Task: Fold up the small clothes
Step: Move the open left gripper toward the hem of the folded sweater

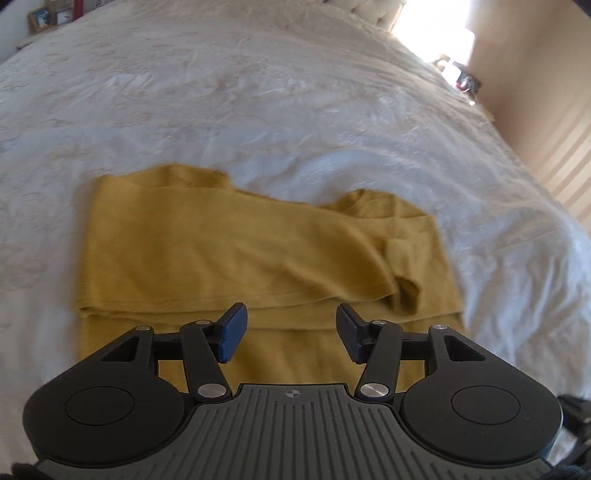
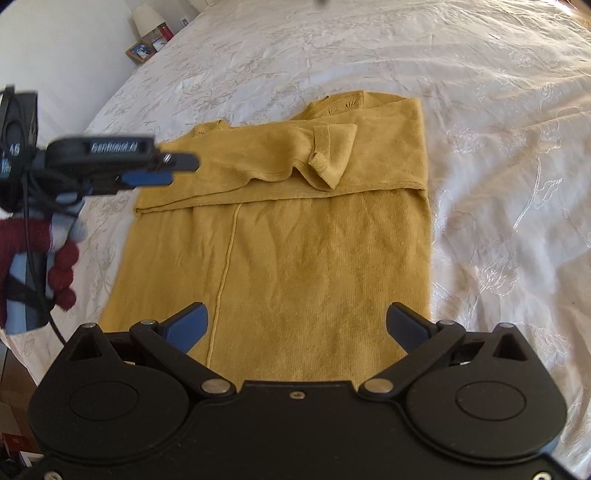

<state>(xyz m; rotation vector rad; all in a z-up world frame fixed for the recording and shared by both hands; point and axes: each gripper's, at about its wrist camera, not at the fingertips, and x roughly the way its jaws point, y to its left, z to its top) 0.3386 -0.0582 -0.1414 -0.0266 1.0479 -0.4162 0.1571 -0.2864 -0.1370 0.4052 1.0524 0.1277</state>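
In the left wrist view, the mustard-yellow garment [image 1: 236, 243] lay flat on the white embroidered bedspread [image 1: 280, 96], with its upper part folded down over the body so that a straight folded edge ran across the cloth. A loose sleeve end [image 1: 402, 291] lay crumpled on the right part of that folded layer. The left gripper [image 1: 290, 334] hung over the garment's near portion, just below the folded edge, and its blue-padded fingers [image 1: 232, 334] stood apart with only cloth visible in the gap behind them; nothing was clamped. Whether the fingertips touched the cloth could not be determined. A wall with a bright window [image 1: 432, 29] stood beyond the far right side of the garment. In the right wrist view, the same garment [image 2: 317, 258] lay ahead on the bedspread [image 2: 480, 110], with a raised seam [image 2: 223, 273] running lengthwise down its left half and the sleeve cuff [image 2: 325, 155] resting on the folded layer. The right gripper [image 2: 297, 326] was positioned over the garment's near edge, its fingers [image 2: 188, 326] spread wide and empty. The left gripper [image 2: 162, 171] appeared at the garment's left side near the folded edge, seen side-on and blurred, carried by a hand [image 2: 55, 269] in a dark red knitted glove.
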